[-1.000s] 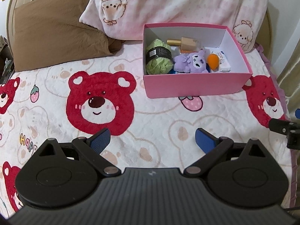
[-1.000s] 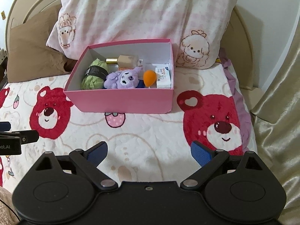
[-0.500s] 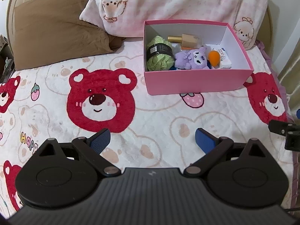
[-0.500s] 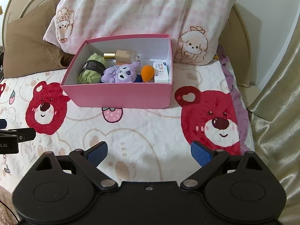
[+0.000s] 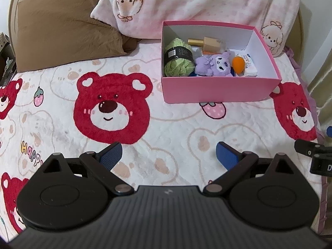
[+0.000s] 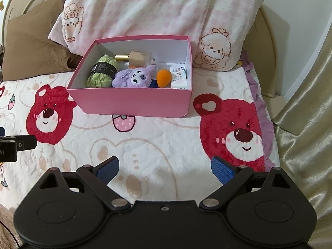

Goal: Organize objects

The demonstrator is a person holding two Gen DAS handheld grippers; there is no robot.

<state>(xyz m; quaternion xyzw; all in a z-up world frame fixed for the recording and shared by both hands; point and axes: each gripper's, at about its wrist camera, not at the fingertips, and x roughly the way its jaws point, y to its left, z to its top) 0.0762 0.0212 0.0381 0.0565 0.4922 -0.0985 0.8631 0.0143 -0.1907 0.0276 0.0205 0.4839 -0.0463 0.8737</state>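
Fingers (image 5: 110, 154) spread on left gripper (image 5: 168, 155), blanket (image 5: 166, 128) lettering "Happy"

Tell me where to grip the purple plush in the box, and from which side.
Grip the purple plush across its soft body, coming from above: the pink box walls block a side approach, and the green yarn and orange sponge crowd its sides.

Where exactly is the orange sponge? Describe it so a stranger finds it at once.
On the bed, find the pink box in front of the pink pillow. Inside, toward its right end, the orange sponge sits between the purple plush toy and a white packet. It is the only orange, egg-shaped thing there.
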